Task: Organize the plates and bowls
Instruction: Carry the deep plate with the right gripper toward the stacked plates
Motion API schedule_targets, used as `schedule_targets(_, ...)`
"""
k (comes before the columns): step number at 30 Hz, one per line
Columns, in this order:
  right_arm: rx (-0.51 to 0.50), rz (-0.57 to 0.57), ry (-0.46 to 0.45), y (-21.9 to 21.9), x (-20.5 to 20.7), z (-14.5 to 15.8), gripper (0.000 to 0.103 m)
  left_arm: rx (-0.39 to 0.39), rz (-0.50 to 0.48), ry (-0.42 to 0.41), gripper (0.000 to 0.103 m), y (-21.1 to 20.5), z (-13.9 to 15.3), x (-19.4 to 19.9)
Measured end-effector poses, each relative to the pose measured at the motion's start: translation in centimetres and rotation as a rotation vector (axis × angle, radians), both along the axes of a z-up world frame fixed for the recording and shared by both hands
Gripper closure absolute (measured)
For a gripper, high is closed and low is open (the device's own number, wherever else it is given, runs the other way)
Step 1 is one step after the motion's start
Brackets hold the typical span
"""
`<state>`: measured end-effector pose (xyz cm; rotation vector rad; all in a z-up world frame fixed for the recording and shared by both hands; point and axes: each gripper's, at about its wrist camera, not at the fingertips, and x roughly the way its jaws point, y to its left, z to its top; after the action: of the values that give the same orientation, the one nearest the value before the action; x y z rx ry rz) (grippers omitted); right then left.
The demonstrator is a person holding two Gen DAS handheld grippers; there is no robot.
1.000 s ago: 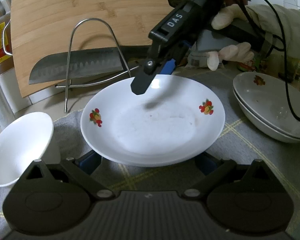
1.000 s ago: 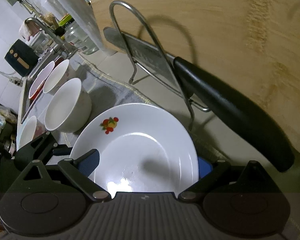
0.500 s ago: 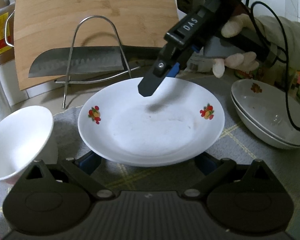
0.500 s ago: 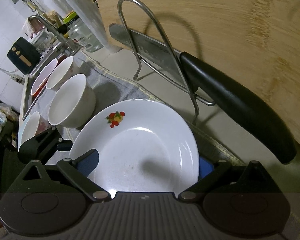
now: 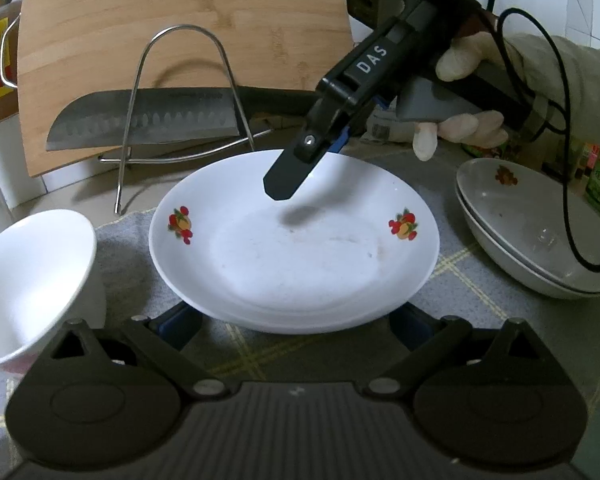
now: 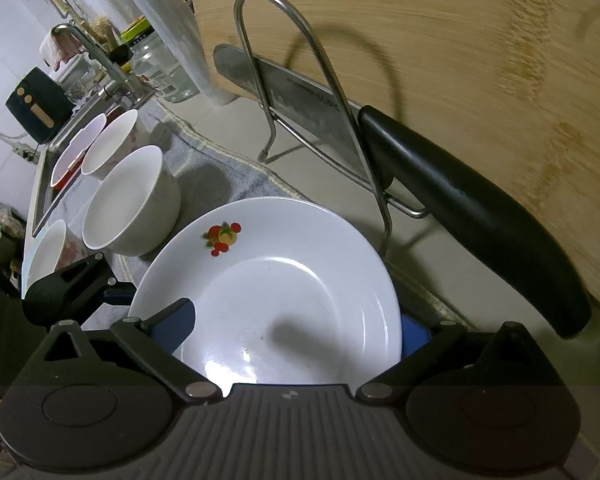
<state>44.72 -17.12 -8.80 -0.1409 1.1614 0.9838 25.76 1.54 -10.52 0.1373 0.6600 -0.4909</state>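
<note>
Left wrist view: saw the left gripper (image 5: 294, 320) with jaws wide and pads pressing on nothing. Found the fruit-print plate (image 5: 292, 256) just ahead, its near rim lying between the two fingertips and a little above them; could not tell whether it touched either. Made out the rim of a second plate (image 5: 300, 322) directly beneath it, both on a grey cloth (image 5: 128, 276). Noted a white bowl (image 5: 28, 280) just to that gripper's left and a pair of stacked deep plates (image 5: 540, 256) further off to its right.

Right wrist view: caught the right gripper (image 6: 296, 320) with jaws that had just been opening, spread to their widest. Saw the fruit-print plate's rim between them, the left finger over the plate's hollow, the right finger outside the rim, neither pad pressing on it. Spotted the white bowl just left of this gripper, beside the plate, with more bowls (image 6: 112, 144) beyond it. Found a knife (image 6: 480, 216) ahead and to the right, resting in a wire rack (image 6: 284, 12), and a wooden cutting board (image 6: 460, 40) standing behind both.
</note>
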Motion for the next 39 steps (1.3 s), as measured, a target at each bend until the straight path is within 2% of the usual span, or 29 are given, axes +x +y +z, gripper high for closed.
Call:
schedule_targets(5, 0.023, -0.002, 0.015, -0.5, 0.1, 0.2, 0.000, 0.004, -0.005, 0.005, 0.004, -0.1, -0.1, -0.1)
schedule_targets(18, 0.029, 0.013, -0.025, -0.6, -1.6, 2.0, 0.000, 0.009, -0.017, -0.011, 0.004, -0.5, 1.0, -1.3)
schedule_targets(28, 0.044, 0.000, -0.060, -1.7, -4.5, 4.0, 0.000, 0.004, -0.035, -0.021, 0.004, -0.8, 2.7, -3.6)
schedule_targets(39, 0.055, -0.059, -0.086, -4.2, -9.0, 5.6, 0.000, 0.015, -0.110, -0.027, 0.004, -1.9, 4.0, -6.5)
